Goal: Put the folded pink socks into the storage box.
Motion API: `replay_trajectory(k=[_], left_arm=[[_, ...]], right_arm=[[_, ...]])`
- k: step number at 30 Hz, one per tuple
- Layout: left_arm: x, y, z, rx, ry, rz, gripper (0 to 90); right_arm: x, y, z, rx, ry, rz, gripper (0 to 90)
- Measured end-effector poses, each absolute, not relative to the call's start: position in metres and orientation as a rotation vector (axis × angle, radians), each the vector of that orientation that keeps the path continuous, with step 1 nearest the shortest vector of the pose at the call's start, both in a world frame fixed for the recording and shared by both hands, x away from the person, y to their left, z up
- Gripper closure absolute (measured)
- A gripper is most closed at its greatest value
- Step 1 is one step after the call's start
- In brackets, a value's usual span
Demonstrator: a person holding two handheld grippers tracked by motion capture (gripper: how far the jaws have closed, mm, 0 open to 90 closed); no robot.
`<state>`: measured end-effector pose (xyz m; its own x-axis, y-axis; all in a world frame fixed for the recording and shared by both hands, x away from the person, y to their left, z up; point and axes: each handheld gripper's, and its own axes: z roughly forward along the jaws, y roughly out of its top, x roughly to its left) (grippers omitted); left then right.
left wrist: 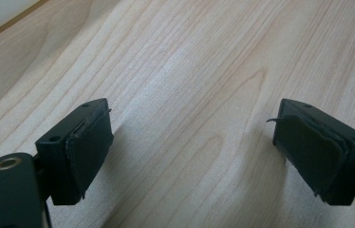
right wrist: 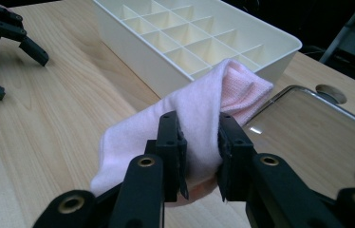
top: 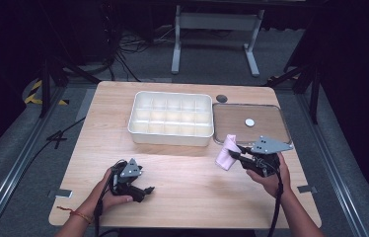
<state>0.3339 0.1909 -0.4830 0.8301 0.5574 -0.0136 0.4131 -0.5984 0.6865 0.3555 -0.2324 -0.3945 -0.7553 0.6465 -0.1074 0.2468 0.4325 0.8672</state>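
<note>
The right gripper (top: 235,151) has its jaws clamped on a folded pink cloth (right wrist: 199,118), held just above the desk (top: 182,173) beside the white divided tray (top: 170,118) and the clear lid (top: 251,123). The left gripper (top: 145,190) rests near the desk's front, jaws wide apart with nothing between them.
</note>
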Motion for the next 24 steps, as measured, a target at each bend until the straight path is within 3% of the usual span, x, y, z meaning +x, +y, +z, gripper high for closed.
replay_trajectory(k=[24], left_arm=[[0.334,0.191,-0.483,2.294,0.706,0.262,13.0]], right_arm=[[0.376,-0.225,-0.369,0.701,2.215,1.221,74.2]])
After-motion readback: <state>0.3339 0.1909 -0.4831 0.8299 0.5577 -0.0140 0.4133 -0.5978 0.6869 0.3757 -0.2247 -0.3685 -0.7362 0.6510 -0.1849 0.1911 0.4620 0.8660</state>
